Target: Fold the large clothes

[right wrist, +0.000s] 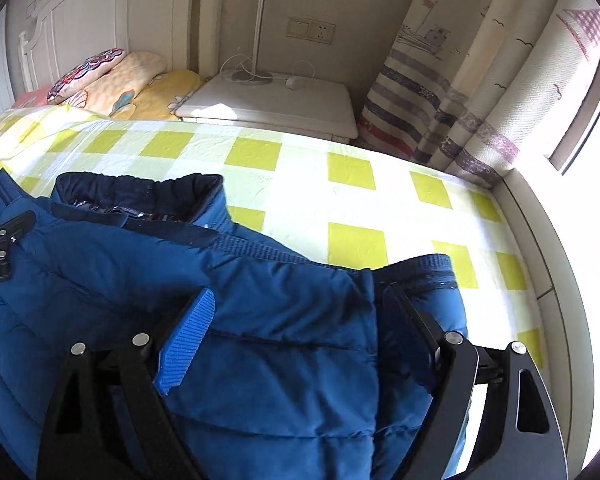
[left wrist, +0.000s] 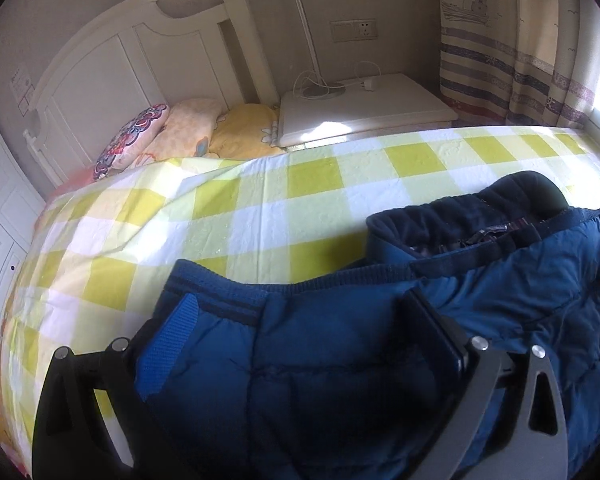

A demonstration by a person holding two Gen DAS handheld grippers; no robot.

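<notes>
A blue quilted jacket (left wrist: 340,368) lies on a bed with a yellow and white checked sheet (left wrist: 260,208). Its dark navy collar (left wrist: 460,220) points toward the headboard. My left gripper (left wrist: 300,304) stands open wide over the jacket's ribbed edge, with fabric lying between the fingers and no pad pressing on it. In the right wrist view the jacket (right wrist: 280,360) fills the lower half. My right gripper (right wrist: 300,296) is open too, its fingers spread either side of a fold near the ribbed hem (right wrist: 416,268). Part of the left gripper (right wrist: 4,240) shows at the far left, above the jacket.
Several pillows (left wrist: 188,128) lean against the white headboard (left wrist: 112,64). A white nightstand (left wrist: 364,100) holds a lamp base and a cable. A striped curtain (right wrist: 460,100) and bright window (right wrist: 596,128) are at the right. Bare sheet (right wrist: 340,184) lies beyond the jacket.
</notes>
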